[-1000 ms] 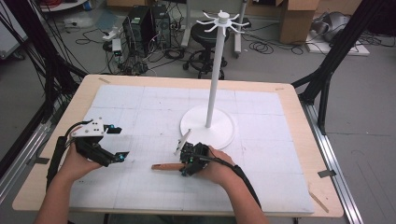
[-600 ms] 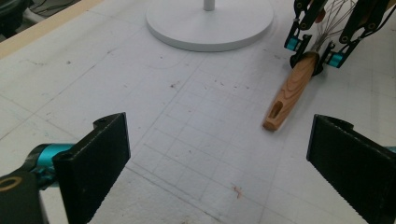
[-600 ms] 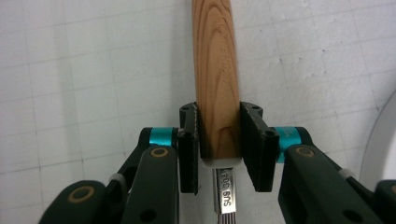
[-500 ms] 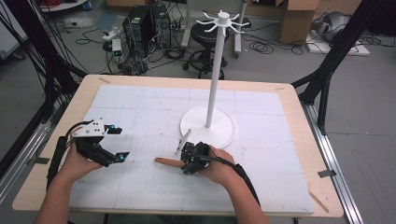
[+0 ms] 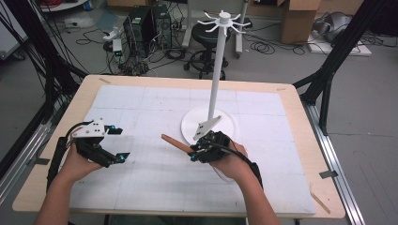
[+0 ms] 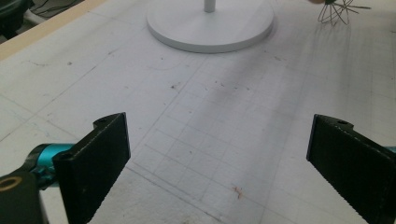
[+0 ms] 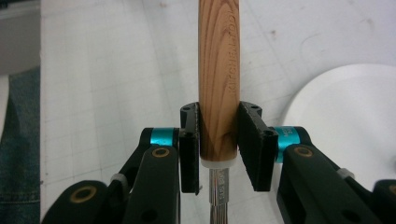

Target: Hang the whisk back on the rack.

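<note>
A whisk with a wooden handle [image 5: 173,142] is clamped in my right gripper [image 5: 195,152], just in front of the white stand's base. In the right gripper view the pads press both sides of the handle [image 7: 218,70] near its lower end, above the metal neck [image 7: 218,191]. The handle points left and slightly upward over the mat. My left gripper [image 5: 119,144] rests near the table's left side, open, with bare mat between its fingers [image 6: 93,168]. From the left gripper view the whisk's wire loops [image 6: 338,11] show at the top right.
A tall white stand [image 5: 217,70] with hooks at its top rises from a round base [image 5: 187,126] at mid-table; this base [image 6: 210,23] lies ahead of the left gripper. A white gridded mat [image 5: 141,103] covers the wooden table [image 5: 300,108].
The right gripper has lifted the whisk and moved slightly toward the stand; the handle now tilts upward off the mat. The left gripper has stayed put.
</note>
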Available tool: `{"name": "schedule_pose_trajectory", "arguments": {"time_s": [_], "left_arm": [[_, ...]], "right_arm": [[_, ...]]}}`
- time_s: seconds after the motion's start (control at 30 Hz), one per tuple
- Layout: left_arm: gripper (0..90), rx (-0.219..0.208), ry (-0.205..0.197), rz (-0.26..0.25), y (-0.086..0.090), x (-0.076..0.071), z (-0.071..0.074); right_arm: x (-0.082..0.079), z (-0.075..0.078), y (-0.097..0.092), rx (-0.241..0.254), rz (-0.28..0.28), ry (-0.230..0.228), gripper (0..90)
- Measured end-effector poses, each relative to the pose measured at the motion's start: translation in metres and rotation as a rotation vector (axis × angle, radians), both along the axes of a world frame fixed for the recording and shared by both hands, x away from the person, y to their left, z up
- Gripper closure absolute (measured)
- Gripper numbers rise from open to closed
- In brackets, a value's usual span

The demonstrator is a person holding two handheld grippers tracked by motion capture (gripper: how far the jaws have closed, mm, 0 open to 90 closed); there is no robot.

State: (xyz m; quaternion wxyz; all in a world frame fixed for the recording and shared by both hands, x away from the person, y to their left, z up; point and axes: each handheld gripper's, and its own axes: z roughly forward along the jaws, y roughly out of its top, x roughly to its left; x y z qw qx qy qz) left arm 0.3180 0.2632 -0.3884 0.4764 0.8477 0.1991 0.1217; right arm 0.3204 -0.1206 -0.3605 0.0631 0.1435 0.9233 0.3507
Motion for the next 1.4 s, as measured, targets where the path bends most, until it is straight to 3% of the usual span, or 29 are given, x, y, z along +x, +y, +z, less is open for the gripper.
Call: {"name": "schedule_pose_trajectory", "arguments": {"time_s": [0.57, 0.9, 0.97, 1.0, 1.17, 1.4], "left_arm": [[6.8, -0.002, 0.001, 0.005, 0.000, 0.000, 0.000], [6.7, 0.000, 0.001, 0.006, 0.000, 0.000, -0.001], [6.7, 0.001, 0.002, 0.006, 0.000, 0.000, -0.001], [6.8, 0.002, 0.001, 0.007, 0.000, 0.000, -0.001], [6.7, 0.002, 0.003, 0.007, 0.000, 0.000, -0.001], [6.8, 0.001, 0.000, 0.005, -0.001, 0.000, -0.001]], "right_arm": [[-0.008, 0.049, -0.052, 0.232, -0.087, -0.089, 70.7], [-0.008, 0.073, -0.070, 0.312, -0.130, -0.151, 70.7], [-0.009, 0.076, -0.071, 0.325, -0.137, -0.145, 70.7], [-0.008, 0.077, -0.072, 0.325, -0.133, -0.166, 70.7], [-0.010, 0.084, -0.075, 0.333, -0.143, -0.183, 70.7], [-0.010, 0.093, -0.086, 0.341, -0.174, -0.180, 70.6]]}}
